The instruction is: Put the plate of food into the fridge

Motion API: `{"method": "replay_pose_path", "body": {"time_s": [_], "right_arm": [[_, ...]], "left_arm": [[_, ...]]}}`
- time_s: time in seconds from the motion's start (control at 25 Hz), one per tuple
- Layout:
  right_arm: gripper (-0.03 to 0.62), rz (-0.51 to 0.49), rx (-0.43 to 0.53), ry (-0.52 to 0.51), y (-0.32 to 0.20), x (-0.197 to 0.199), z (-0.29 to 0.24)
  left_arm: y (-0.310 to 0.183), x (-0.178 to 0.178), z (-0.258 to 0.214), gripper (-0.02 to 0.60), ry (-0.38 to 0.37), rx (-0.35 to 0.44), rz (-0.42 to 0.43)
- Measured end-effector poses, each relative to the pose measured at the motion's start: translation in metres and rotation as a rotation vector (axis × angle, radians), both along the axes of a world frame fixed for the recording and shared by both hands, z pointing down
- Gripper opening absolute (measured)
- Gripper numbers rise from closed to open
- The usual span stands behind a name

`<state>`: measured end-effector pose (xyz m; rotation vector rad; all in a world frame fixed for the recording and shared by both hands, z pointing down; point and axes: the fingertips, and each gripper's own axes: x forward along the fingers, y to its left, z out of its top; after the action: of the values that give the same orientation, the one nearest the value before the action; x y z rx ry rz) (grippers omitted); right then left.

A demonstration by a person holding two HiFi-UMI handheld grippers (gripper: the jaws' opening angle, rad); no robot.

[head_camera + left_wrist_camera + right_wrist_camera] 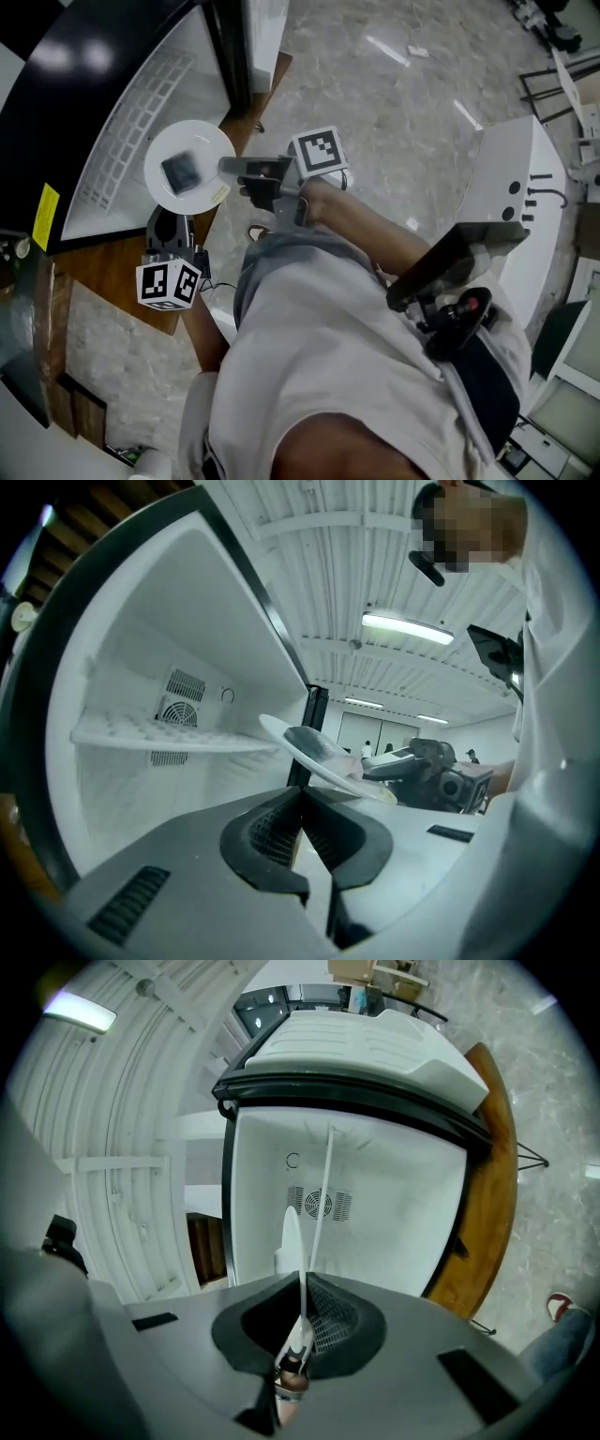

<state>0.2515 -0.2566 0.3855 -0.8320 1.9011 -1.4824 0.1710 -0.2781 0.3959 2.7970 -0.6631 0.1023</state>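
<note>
**Right gripper** [300, 1288]: jaws clenched on the near rim of the plate [292, 1232]. In its own view the plate shows edge-on as a thin white line running straight out from the pads. In the head view this gripper [230, 167] comes in from the right of the frame and grips the plate [202, 141] at its right rim.

**Left gripper** [301, 794]: jaws together with nothing between them. In the head view it [173, 217] sits just below the plate's lower rim, and its own view shows the plate [281, 731] clear of its pads, beyond and up to the right.

**Plate of food**: held in the air at centre-left of the head view. The food [180, 172] is a dark lump near the plate's middle.

**Fridge** [141, 84]: open, filling the upper left of the head view. Its shelf [122, 150] lies up-left of the plate. From the right gripper the cavity [394, 1213] is dead ahead, and the shelf [323, 1185] shows as a line nearly parallel to the plate's edge, just to its right.

**Relation**: the fridge opening lies straight along the right jaws' line, so the right hand carries the load and the left is spare. The plate looks to be still outside the fridge. The likely need is a straight push in that keeps the rim clear of the shelf's front edge.
</note>
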Motion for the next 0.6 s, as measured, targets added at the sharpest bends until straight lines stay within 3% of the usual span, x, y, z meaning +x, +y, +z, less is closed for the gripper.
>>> {"method": "replay_pose_path", "body": {"time_s": [0.16,0.4,0.6], "right_arm": [[0.025,-0.007,-0.001,-0.008,-0.037,-0.010,-0.019],[0.025,-0.014,-0.094,-0.040,-0.101,-0.019,-0.004],[0.026,-0.004,-0.186,-0.036,-0.139,-0.015,0.008]], "left_arm": [[-0.025,-0.010,-0.022,0.018,-0.030,0.078,-0.038],[-0.048,-0.030,-0.023,0.018,-0.047,0.090,-0.136],[-0.055,-0.010,-0.025,0.018,-0.069,0.102,-0.161]]}}
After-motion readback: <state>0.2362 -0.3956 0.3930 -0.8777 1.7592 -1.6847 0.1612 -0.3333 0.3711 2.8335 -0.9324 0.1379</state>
